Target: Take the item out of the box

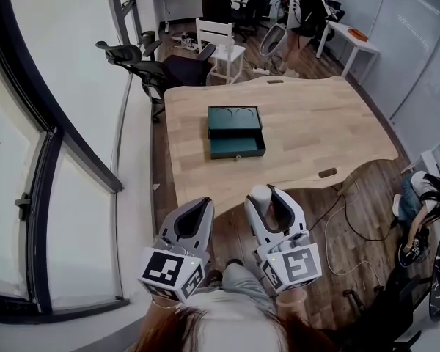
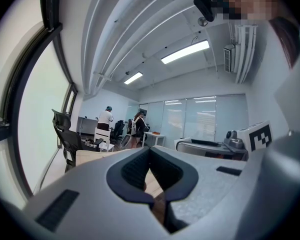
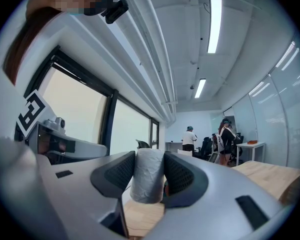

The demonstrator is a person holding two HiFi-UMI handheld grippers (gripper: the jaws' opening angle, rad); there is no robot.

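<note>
One pale cylinder (image 3: pixel 146 184): pinched between right gripper (image 3: pixel 149 159) jaws
Left gripper (image 2: pixel 149 156): jaws pressed together
Green box (image 1: pixel 236 132): open on table (image 1: pixel 315 130)

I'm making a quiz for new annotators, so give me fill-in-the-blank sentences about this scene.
The right gripper is shut on a pale cylinder, while the left gripper holds ____. On the wooden table stands a dark green box whose drawer is ____, not closed. Its top shows ____ round recesses side by side.
Missing words: nothing; open; two.
</note>
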